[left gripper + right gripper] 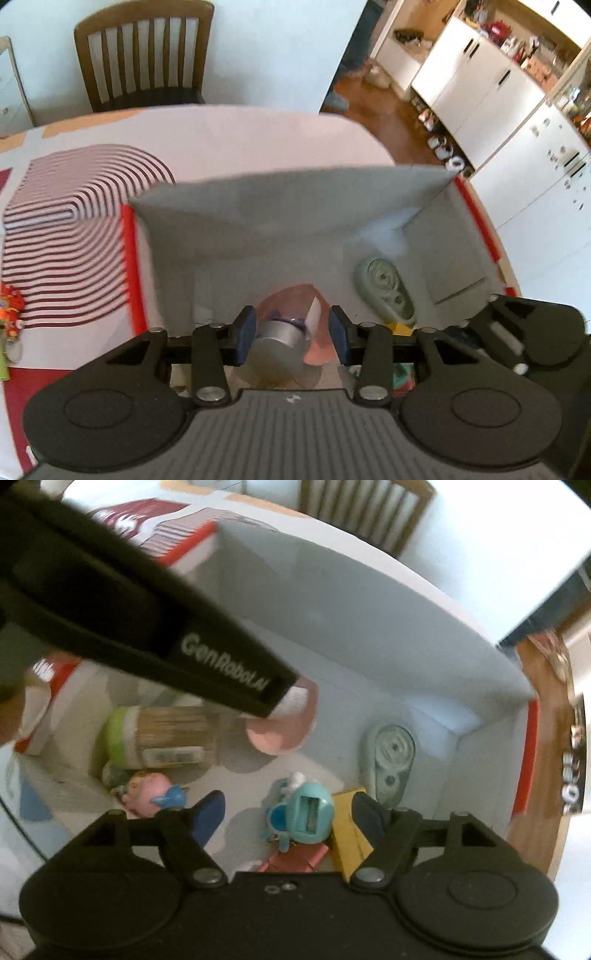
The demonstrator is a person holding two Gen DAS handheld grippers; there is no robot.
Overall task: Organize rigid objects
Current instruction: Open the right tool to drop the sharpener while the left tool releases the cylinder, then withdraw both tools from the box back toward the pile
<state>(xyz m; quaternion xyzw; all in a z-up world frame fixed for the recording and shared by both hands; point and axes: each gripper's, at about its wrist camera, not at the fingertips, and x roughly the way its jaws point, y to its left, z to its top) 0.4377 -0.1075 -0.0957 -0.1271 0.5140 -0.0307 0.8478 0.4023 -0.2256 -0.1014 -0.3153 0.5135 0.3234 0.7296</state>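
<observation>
left gripper point(291, 334) is clamped on a pink bottle point(295, 321) over the box point(258, 206); right gripper point(288, 814) stands apart above a blue toy point(308, 812). at two o'clock lies a green dispenser point(386, 290); a careless drop could knock it.

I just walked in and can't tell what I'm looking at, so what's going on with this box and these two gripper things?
A person is sorting small objects into a grey box with red edges, using a handheld gripper in each hand. The left gripper holds a pink translucent bottle with a silver cap between its fingers, over the box. The right gripper is open above a turquoise toy that lies on the box floor. Also inside are a green tape dispenser, a green-lidded jar on its side and a pink figurine.
</observation>
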